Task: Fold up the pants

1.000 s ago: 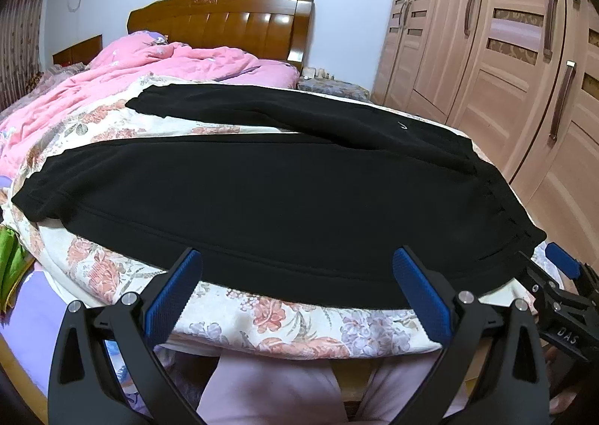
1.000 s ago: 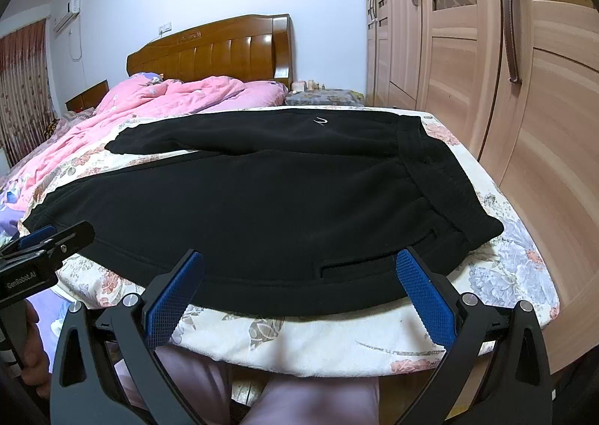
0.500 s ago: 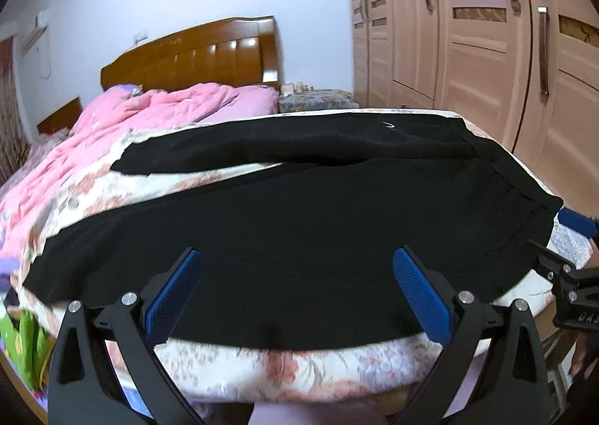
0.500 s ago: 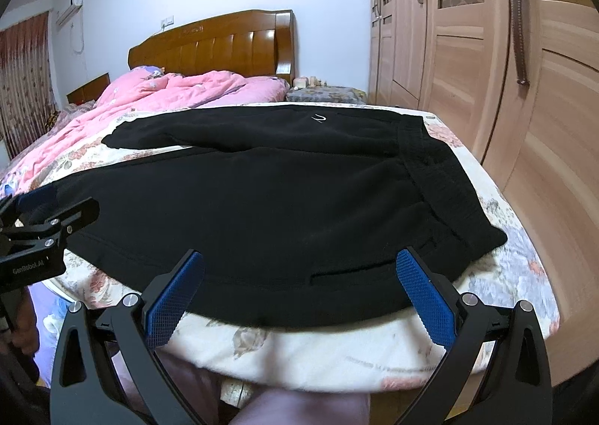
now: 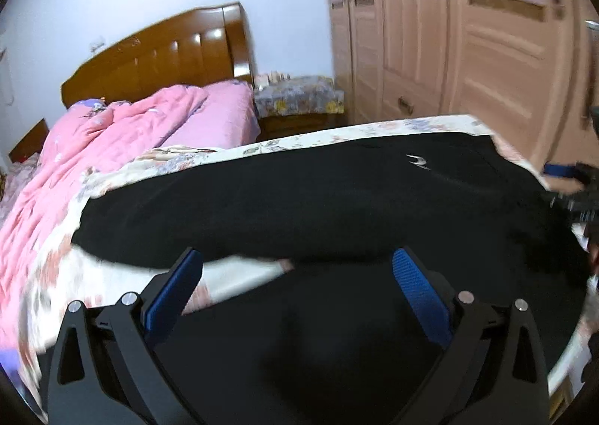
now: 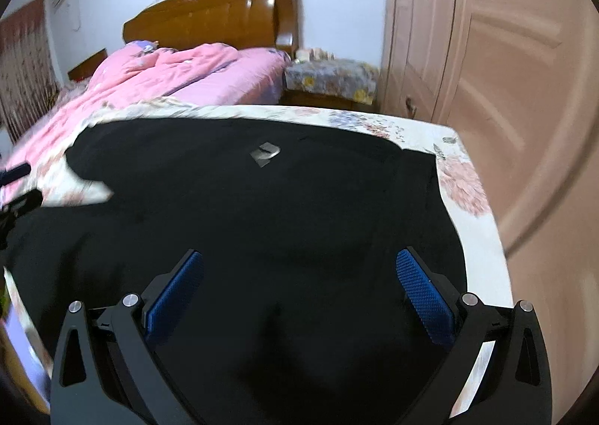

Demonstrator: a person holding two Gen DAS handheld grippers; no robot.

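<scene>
Black pants [image 5: 318, 200] lie spread flat across the floral bedsheet, waistband toward the right, legs toward the left; a small white logo [image 5: 418, 161] shows near the waist. They also fill the right wrist view [image 6: 262, 208]. My left gripper [image 5: 295, 286] is open and empty, low over the near leg. My right gripper [image 6: 299, 286] is open and empty, low over the waist end. The right gripper's tip shows at the right edge of the left wrist view [image 5: 569, 185].
A pink quilt [image 5: 112, 133] is heaped at the bed's head by the wooden headboard [image 5: 161, 54]. A covered nightstand [image 6: 329, 80] stands behind the bed. Wardrobe doors [image 6: 505, 69] run close along the right side. The floral sheet [image 6: 468, 178] ends at the mattress corner.
Both grippers have moved forward from the bed's near edge and now hover over the pants. Both stay open. The pants lie as before.
</scene>
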